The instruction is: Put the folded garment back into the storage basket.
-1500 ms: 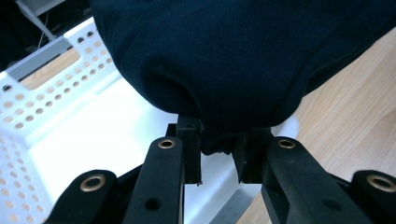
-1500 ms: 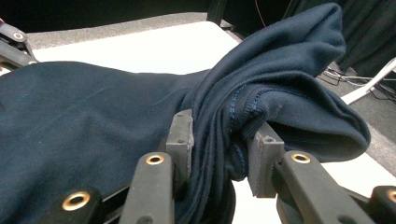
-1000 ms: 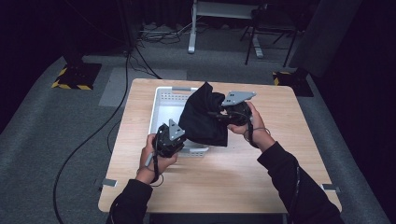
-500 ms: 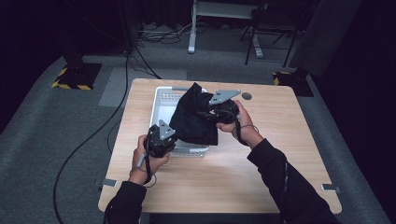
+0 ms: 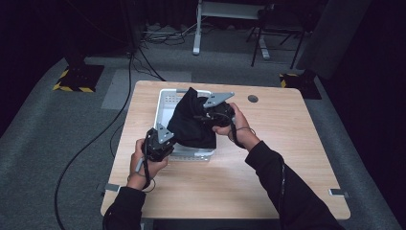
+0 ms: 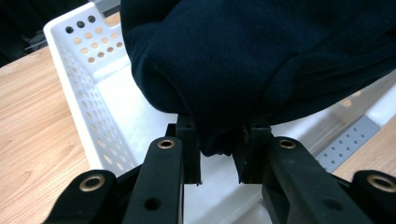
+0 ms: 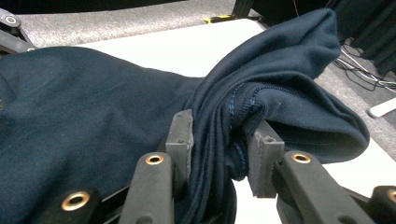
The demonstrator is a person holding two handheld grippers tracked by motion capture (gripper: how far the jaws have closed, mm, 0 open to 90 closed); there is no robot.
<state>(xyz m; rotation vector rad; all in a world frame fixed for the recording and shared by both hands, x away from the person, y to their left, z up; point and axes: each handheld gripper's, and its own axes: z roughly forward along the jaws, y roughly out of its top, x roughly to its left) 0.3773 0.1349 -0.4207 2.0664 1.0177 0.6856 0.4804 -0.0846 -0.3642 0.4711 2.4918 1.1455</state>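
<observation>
A dark navy garment (image 5: 191,125) hangs bunched over a white perforated basket (image 5: 165,104) at the back of the wooden table. My left gripper (image 5: 165,141) is shut on the garment's lower fold near the basket's front left corner; in the left gripper view the cloth (image 6: 243,70) is pinched between the jaws (image 6: 219,154) above the basket wall (image 6: 88,98). My right gripper (image 5: 207,115) is shut on the garment's upper right edge; in the right gripper view a stitched hem (image 7: 243,116) is bunched in my right gripper (image 7: 219,149).
The wooden table (image 5: 287,158) has bare surface in front of and to the right of the basket, with a round cable hole (image 5: 253,98) at the back. Cables (image 5: 95,139) trail on the grey floor to the left.
Both hands have shifted left with the garment; it now hangs lower over the basket. Both grips on the cloth are unchanged.
</observation>
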